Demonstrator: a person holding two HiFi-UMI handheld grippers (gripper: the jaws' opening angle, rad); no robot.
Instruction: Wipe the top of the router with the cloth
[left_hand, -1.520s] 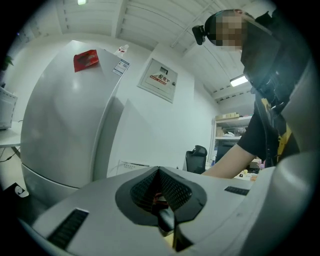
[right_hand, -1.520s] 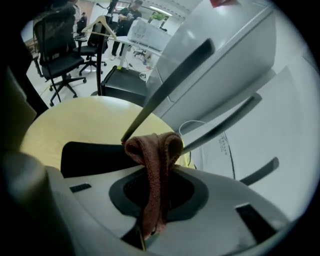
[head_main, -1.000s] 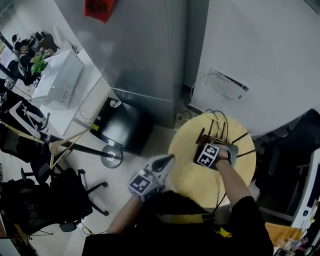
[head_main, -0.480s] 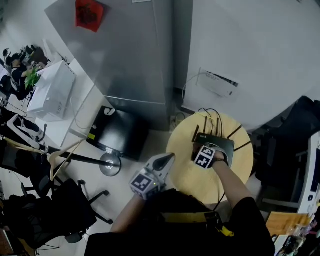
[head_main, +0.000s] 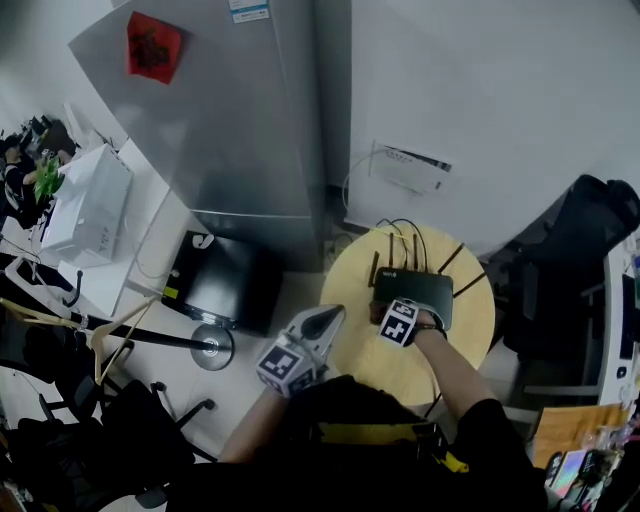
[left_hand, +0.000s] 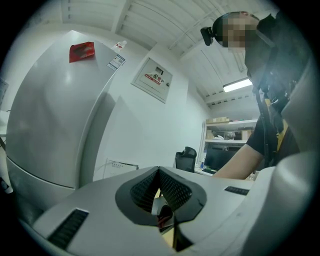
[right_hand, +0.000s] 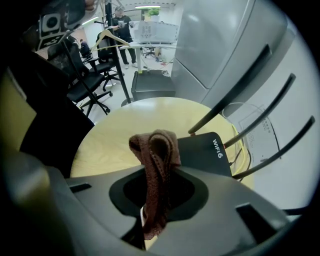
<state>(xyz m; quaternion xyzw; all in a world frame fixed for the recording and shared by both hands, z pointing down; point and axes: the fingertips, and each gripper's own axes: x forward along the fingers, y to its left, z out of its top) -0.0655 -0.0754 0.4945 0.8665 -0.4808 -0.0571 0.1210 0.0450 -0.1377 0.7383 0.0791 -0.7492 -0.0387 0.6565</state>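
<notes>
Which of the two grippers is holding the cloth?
The right gripper: a brown cloth is pinched between its jaws, near the router. The left gripper has its jaws together, with no cloth.

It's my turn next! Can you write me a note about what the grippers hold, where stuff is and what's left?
Right gripper: shut on the cloth, at the router's edge.
Left gripper: shut, empty, held off the table's side.
Router: flat on the round table.
Done: cloth gripped and brought to the router.
Left: wipe the top. I can't tell how much is already clean.
</notes>
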